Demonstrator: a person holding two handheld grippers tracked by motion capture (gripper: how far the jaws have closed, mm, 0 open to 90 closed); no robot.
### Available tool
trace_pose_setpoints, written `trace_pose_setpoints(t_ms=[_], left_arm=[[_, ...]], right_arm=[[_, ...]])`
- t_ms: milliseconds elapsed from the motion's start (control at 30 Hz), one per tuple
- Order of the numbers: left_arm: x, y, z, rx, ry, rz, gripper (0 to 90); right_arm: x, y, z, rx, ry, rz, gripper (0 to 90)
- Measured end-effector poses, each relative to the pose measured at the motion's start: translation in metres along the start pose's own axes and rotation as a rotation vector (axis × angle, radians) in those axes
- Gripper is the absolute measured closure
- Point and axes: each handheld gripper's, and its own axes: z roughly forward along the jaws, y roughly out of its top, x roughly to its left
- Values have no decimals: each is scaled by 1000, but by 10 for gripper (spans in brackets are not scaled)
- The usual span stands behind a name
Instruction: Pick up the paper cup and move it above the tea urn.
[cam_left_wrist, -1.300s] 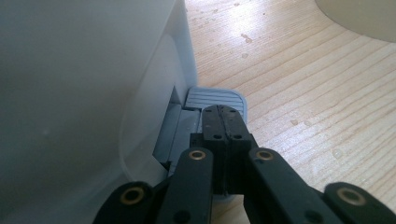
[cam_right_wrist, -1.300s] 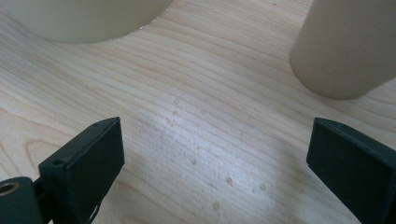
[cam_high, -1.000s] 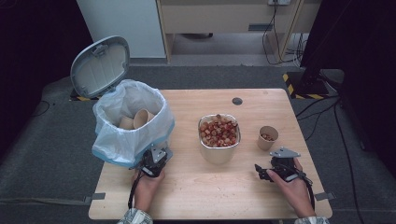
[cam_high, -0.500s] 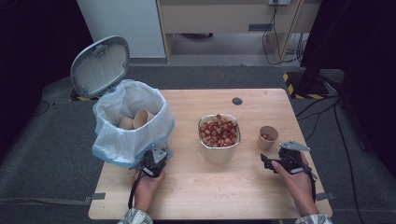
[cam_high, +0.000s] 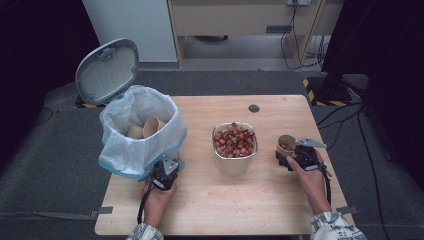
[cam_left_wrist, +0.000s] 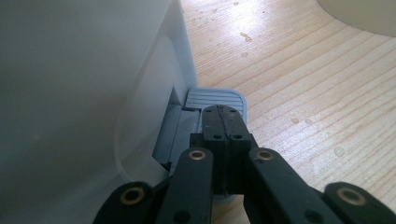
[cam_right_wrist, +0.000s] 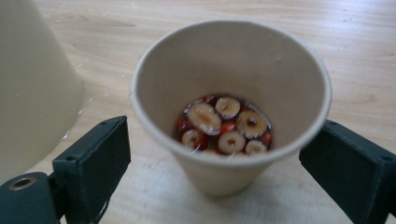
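straddling a paper cup (cam_right_wrist: 231, 109) of sliced red fruit (cam_right_wrist: 224, 125), right gripper (cam_right_wrist: 219, 168) jaws spread wide, one each side, not touching it. cup stands on the wooden table (cam_high: 260, 200) right of the metal bowl (cam_high: 235, 149). left gripper (cam_left_wrist: 223, 122) jaws pressed together on the bin pedal (cam_left_wrist: 215, 99), beside the white-bagged bin (cam_high: 142, 132), lid up.

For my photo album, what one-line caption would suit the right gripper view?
A paper cup holding sliced red fruit stands on the wooden table between the right gripper's open jaws.
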Motion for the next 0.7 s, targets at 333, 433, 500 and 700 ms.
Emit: trace_pose_setpoints(t_ms=[333,433,500,700], left_arm=[[0,0,0,-1,-2,-2,892],[0,0,0,-1,-2,-1,892],[0,0,0,-1,-2,0,892],[1,0,0,0,-4,3,892]], right_arm=[[-2,2,16,-27,3,12,244],[-2,2,18,-38,-3,-2,270],[-2,2,17,-39,-3,-23,281],[3,2,14,-52,0,-76,297]])
